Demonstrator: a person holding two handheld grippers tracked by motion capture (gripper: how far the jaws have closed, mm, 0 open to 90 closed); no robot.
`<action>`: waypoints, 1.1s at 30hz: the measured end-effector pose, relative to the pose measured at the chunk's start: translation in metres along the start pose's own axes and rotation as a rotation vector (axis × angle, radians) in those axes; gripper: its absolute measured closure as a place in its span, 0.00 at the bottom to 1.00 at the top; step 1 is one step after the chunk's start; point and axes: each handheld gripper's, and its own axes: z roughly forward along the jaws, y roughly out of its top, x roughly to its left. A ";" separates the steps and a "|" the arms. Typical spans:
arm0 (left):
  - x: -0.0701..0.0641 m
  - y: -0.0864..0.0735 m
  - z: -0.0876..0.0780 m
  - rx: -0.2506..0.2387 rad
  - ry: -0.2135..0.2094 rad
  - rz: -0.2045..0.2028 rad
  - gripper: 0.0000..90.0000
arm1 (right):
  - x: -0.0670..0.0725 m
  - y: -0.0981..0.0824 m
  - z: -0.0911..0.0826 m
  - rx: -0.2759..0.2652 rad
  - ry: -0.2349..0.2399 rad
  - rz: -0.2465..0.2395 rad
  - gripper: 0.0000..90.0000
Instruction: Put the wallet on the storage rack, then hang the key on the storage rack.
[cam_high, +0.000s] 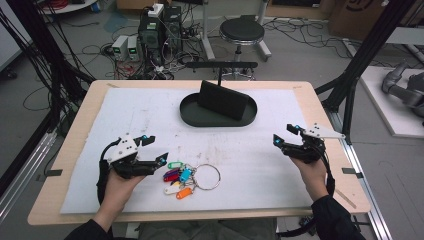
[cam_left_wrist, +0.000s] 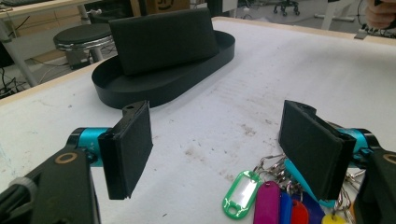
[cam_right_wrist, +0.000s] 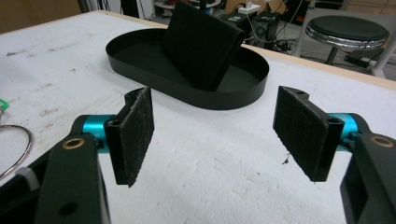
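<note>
Left gripper: the left gripper (cam_high: 157, 149) is held low over the white mat near the table's front left; its jaws are spread apart and nothing is clamped between them.
Left gripper close-up: in the left gripper view the two black pads (cam_left_wrist: 128, 149) are seen wide apart, with bare mat between them and the key tags just under and beside the pad at the picture's right.
Bunch of keys: a bunch of coloured key tags (cam_high: 178, 178) on a large metal ring (cam_high: 207, 177) is laid flat on the mat at front centre, just beside the left gripper's tips; green, purple, blue, white and orange tags are fanned out.
Right gripper: the right gripper (cam_high: 284, 135) is held above the mat's right side, well apart from the keys; its jaws are spread wide and nothing is held between them.
Tray: a black oval tray (cam_high: 192, 116) is set at the mat's far centre.
Wallet: a black folded wallet (cam_high: 222, 100) is stood on edge inside the tray, tilted back.
Table: a light wooden table (cam_high: 320, 120) is covered by a smudged white mat (cam_high: 250, 150).
</note>
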 end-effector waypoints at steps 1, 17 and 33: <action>0.000 0.000 0.000 0.000 0.000 0.000 0.29 | 0.000 0.000 0.000 -0.002 -0.003 -0.001 0.33; -0.001 0.008 0.006 -0.016 -0.051 -0.058 0.24 | -0.007 -0.006 0.001 0.032 -0.010 -0.020 0.32; -0.025 0.014 0.046 0.052 -0.164 -0.077 0.34 | -0.006 -0.010 0.006 0.097 0.067 -0.040 0.29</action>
